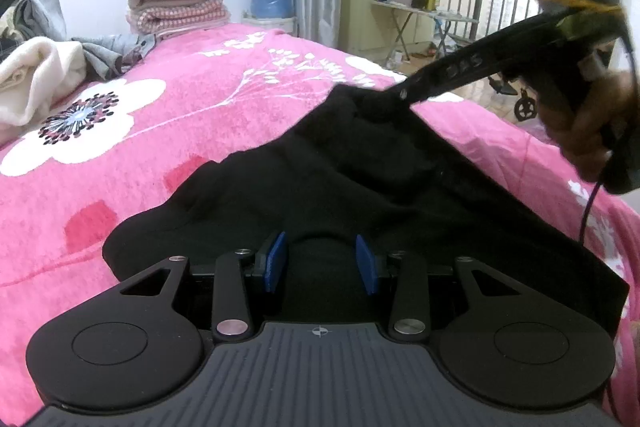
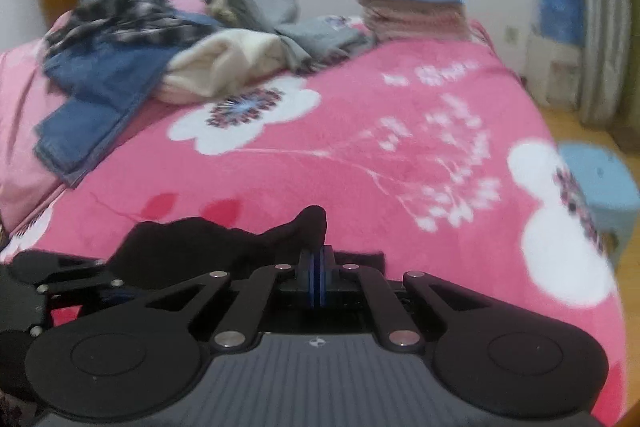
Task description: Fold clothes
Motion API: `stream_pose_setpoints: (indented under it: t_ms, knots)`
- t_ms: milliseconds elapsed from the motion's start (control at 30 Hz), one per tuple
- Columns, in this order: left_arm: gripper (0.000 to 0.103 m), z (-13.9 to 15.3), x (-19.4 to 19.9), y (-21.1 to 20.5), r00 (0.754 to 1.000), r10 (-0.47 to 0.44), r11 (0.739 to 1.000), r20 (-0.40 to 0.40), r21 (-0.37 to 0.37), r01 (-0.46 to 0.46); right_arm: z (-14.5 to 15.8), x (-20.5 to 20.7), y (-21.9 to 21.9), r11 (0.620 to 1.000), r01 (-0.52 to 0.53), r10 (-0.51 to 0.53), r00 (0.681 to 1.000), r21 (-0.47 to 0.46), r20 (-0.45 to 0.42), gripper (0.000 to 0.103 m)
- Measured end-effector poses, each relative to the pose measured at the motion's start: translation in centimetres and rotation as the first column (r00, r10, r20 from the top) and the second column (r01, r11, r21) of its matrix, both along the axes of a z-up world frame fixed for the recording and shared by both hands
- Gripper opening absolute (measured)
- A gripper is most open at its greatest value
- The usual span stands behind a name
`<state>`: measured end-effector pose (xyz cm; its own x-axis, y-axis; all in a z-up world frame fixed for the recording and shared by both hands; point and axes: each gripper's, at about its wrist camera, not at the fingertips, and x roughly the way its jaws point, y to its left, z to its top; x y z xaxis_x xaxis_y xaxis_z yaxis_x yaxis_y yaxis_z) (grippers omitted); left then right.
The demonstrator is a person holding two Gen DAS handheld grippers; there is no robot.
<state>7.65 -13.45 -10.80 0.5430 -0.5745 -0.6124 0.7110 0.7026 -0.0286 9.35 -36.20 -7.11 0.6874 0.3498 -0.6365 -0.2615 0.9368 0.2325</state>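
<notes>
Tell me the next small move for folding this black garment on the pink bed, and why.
Probably carry the right gripper, shut on a raised corner of the black fabric garment, across toward the far side and lay it down. The left gripper sits over the near edge with jaws apart, and the rest lies on the pink floral blanket.

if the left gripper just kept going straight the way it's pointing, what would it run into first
Most likely the black garment. The left gripper has its pads apart, with the dark cloth lying directly between and ahead of them on the pink blanket. Depth is hard to judge here, so contact may already be close.
</notes>
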Motion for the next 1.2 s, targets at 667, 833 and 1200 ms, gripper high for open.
stream_pose_setpoints:
  t_ms: [667, 833, 1200]
  knots:
    - [0.042, 0.4, 1.2, -1.0, 1.000, 0.001, 1.000, -0.003, 0.022, 0.000, -3.9, 1.6, -9.0, 0.852, 0.385, -0.293, 0.912, 0.355, -0.288, 0.019]
    - [0.043, 0.5, 1.1, -1.1, 1.000, -0.001, 1.000, 0.001, 0.019, 0.001, -2.6, -1.5, -12.9, 0.774, 0.427, -0.284, 0.894, 0.468, -0.347, 0.019]
    - [0.046, 0.8, 1.2, -1.7, 1.000, 0.005, 0.999, 0.003, 0.041, -0.005, -1.7, -2.2, -5.8, 0.969, 0.069, 0.017, 0.940, 0.238, -0.340, 0.020]
